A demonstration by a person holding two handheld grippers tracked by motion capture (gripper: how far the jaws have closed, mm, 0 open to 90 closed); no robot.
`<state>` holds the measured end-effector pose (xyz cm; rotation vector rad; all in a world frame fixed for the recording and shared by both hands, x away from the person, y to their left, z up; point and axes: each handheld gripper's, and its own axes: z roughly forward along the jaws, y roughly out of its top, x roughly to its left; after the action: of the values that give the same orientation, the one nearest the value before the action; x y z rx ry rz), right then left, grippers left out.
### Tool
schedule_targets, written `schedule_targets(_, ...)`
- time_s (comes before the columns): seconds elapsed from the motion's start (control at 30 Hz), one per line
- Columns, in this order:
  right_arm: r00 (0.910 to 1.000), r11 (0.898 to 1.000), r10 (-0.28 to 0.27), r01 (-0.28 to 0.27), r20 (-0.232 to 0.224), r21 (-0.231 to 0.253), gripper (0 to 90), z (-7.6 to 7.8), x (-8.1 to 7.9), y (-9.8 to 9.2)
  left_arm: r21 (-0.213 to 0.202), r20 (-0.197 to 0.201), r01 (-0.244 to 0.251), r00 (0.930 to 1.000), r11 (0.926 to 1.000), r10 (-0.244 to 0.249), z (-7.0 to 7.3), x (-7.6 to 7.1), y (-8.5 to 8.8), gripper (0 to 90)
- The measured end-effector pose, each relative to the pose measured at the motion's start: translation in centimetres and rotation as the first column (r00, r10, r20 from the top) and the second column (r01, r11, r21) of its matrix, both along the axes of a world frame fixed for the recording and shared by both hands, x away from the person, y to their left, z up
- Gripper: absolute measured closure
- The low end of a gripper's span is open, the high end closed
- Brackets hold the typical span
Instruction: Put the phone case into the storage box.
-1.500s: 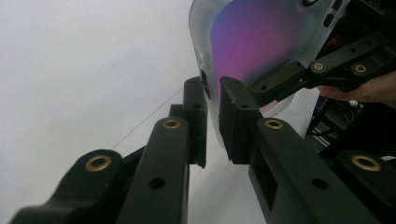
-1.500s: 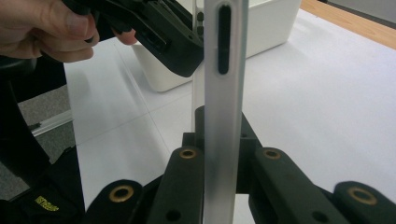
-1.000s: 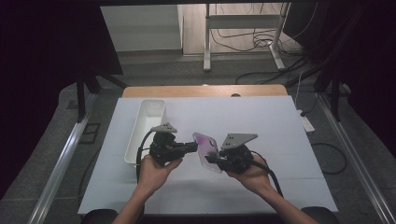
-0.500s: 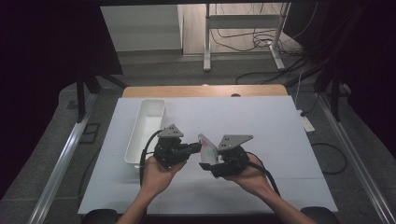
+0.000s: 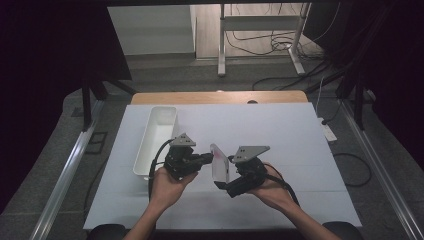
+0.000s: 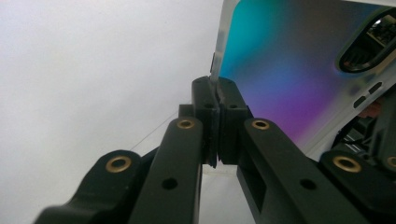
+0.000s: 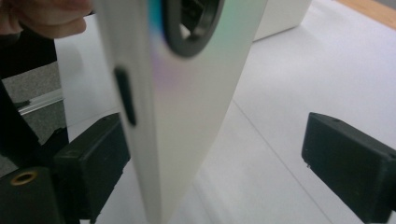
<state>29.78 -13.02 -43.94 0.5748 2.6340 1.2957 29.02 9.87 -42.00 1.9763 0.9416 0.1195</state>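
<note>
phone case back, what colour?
Iridescent: the phone case shades teal through blue to purple, with a white edge. Best in the left gripper view.

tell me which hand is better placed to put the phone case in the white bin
Left, probably. The left gripper is clamped on the phone case edge and sits beside the white bin. The right gripper jaws have just been opening and stand wide either side of it.

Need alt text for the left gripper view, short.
The left gripper is shut on the edge of a phone case, seen from its iridescent teal-to-purple side with the camera cutout at upper right. Its two black jaws rise from the bottom, pads clamped on the case's thin white edge. A plain white table lies behind.
</note>
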Motion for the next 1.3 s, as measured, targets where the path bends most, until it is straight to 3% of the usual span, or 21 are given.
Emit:
schedule_targets(0.23, 0.9998, 1.0, -0.012, 0.012, -0.017, -0.006, 1.1, 0.0, 0.1, -0.7, 0.008, 0.02, -0.019, 0.9996, 0.9998, 0.019, 0.1, 0.0, 0.5, 88.0)
schedule_targets(0.83, 0.9979, 0.998, -0.047, 0.046, -0.044, -0.031, 0.6, -0.3, 0.0, -2.9, 0.025, 0.033, -0.041, 0.9986, 0.9988, 0.041, 0.3, 0.4, 1.8, 88.0)
schedule_targets(1.3, 0.9984, 0.996, -0.049, 0.046, -0.028, -0.074, 0.0, -0.6, -0.4, -4.2, 0.043, 0.04, -0.056, 0.9977, 0.9975, 0.054, 0.5, 0.9, 2.9, 87.9)
